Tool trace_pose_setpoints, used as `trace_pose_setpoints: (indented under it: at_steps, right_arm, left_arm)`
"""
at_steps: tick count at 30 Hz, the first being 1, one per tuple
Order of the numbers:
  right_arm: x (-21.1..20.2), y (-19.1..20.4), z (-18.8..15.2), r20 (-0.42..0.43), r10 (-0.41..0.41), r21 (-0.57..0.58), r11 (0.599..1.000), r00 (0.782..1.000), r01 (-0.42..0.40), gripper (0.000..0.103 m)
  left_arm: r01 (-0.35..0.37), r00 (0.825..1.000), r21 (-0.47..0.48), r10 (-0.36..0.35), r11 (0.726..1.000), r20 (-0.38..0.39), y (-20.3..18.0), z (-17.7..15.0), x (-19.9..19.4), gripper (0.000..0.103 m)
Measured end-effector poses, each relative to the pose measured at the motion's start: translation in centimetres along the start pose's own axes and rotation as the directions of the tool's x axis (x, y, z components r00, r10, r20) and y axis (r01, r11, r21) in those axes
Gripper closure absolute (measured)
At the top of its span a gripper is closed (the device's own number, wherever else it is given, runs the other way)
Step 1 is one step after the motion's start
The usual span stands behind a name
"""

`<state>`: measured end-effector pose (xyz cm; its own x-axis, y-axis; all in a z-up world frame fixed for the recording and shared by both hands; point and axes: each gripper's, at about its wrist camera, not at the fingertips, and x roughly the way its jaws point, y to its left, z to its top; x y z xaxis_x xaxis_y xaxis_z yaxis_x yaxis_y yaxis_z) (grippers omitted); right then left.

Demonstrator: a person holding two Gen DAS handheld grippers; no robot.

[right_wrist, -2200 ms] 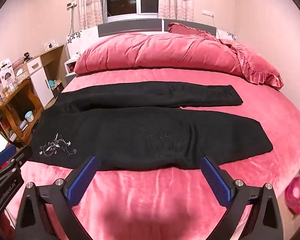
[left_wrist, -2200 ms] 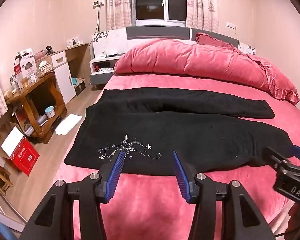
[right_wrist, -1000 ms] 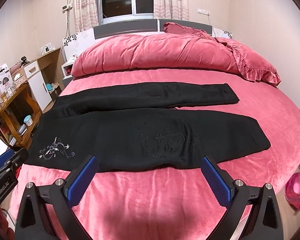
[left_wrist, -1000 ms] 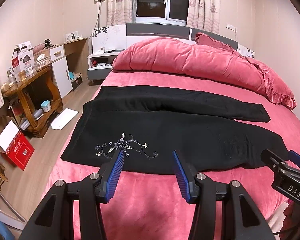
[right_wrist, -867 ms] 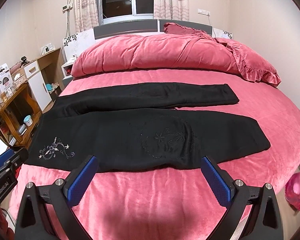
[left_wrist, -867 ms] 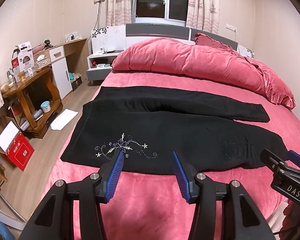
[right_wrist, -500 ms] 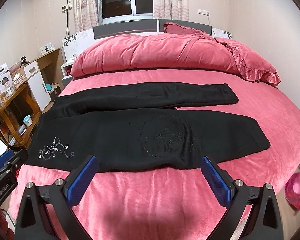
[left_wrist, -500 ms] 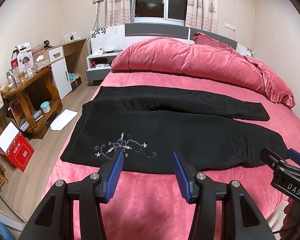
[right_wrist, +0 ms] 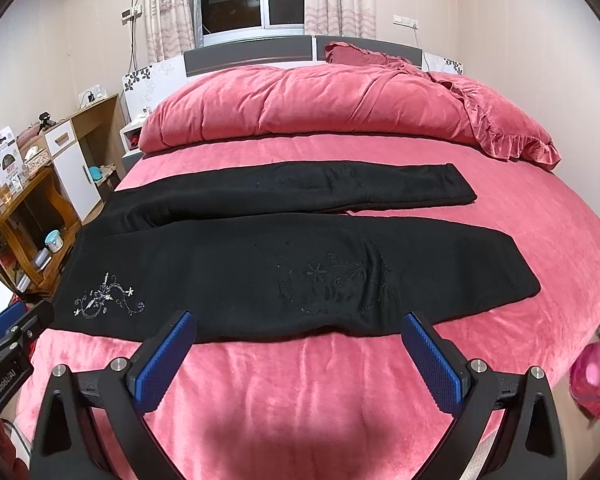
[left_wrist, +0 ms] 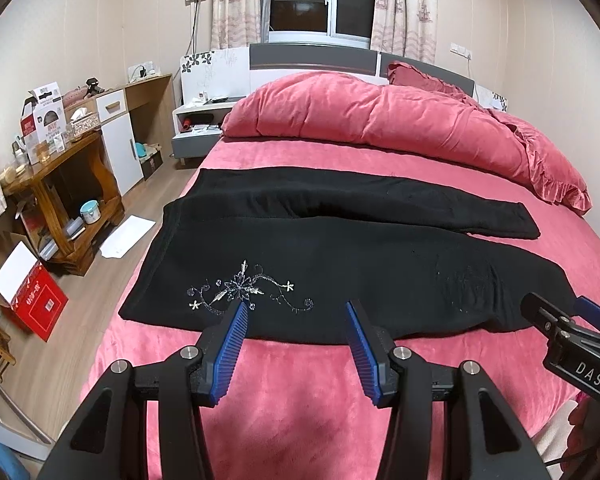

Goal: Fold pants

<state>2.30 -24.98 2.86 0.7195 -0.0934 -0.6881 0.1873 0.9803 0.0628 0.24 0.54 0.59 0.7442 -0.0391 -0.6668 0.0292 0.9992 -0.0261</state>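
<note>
Both grippers idle above the near side of the pink plush bedspread (right_wrist: 300, 392), nothing held. Left gripper (left_wrist: 296, 320): fingers apart, hovering just short of the near hem by the waist. Right gripper (right_wrist: 296, 332): fingers spread wider, same standoff, further toward the cuffs.

Risks, my read:
- Thick fleece on plush velvet. A pinch at the near hem may grab the bedspread too, or catch only the top layer, so the leg opens up mid-fold.
- The legs diverge in a V. Folding the near leg over the far one without squaring them first would likely give a skewed stack.
- Black on black: edges and layers are hard to see, easy to misjudge the hem.

Black fleece pants (right_wrist: 236, 272) lie flat across the bedspread, between its near edge and the heaped pink duvet (right_wrist: 320, 104). Waist is toward the wooden side table (left_wrist: 60, 196), cuffs the opposite way. Near leg is wide with silver floral embroidery (left_wrist: 244, 292) by the waist; fainter dark stitching mid-leg. Far leg is narrower, slightly rumpled at the crotch. No fold made yet.
</note>
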Motion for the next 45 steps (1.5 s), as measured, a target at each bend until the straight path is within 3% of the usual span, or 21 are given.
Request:
trace_pose_setpoints:
  at_steps: [20, 26, 29, 31, 35, 39, 45]
  right_arm:
    - [0.5, -0.5, -0.1, -0.002, 0.003, 0.002, 1.0, 1.0, -0.003, 0.0]
    - [1.3, -1.7, -0.2, 0.051, 0.132, 0.018, 0.991, 0.99, -0.133, 0.0]
    - [2.8, -2.8, -0.5, -0.015, 0.124, 0.057, 0.991, 0.992, -0.123, 0.0]
    - [4.0, -3.8, -0.9, -0.077, 0.122, 0.104, 0.988, 0.99, -0.113, 0.0]
    - [6.1, -6.6, -2.2, -0.138, 0.146, 0.241, 0.964, 0.98, -0.109, 0.0]
    - [7.8, -9.2, -3.1, -0.161, 0.182, 0.333, 0.935, 0.97, -0.12, 0.004]
    - [10.6, -14.4, -4.6, -0.116, 0.314, 0.517, 0.829, 0.942, -0.213, 0.019]
  left_arm:
    - [0.004, 0.999, -0.025, -0.005, 1.0, -0.047, 0.7, -0.4, 1.3, 0.052]
    - [0.116, 0.985, -0.132, -0.131, 0.984, -0.114, 2.8, -0.9, 3.4, 0.052]
    - [0.221, 0.952, -0.242, -0.263, 0.945, -0.159, 4.4, -1.7, 4.9, 0.052]
    - [0.23, 0.935, -0.294, -0.295, 0.928, -0.199, 5.2, -2.2, 6.1, 0.052]
    - [0.19, 0.939, -0.312, -0.265, 0.931, -0.221, 6.3, -3.3, 7.5, 0.052]
    - [0.21, 0.926, -0.389, -0.31, 0.897, -0.214, 8.1, -4.2, 8.8, 0.053]
    - [0.188, 0.944, -0.442, -0.285, 0.877, -0.165, 10.9, -4.6, 9.9, 0.053]
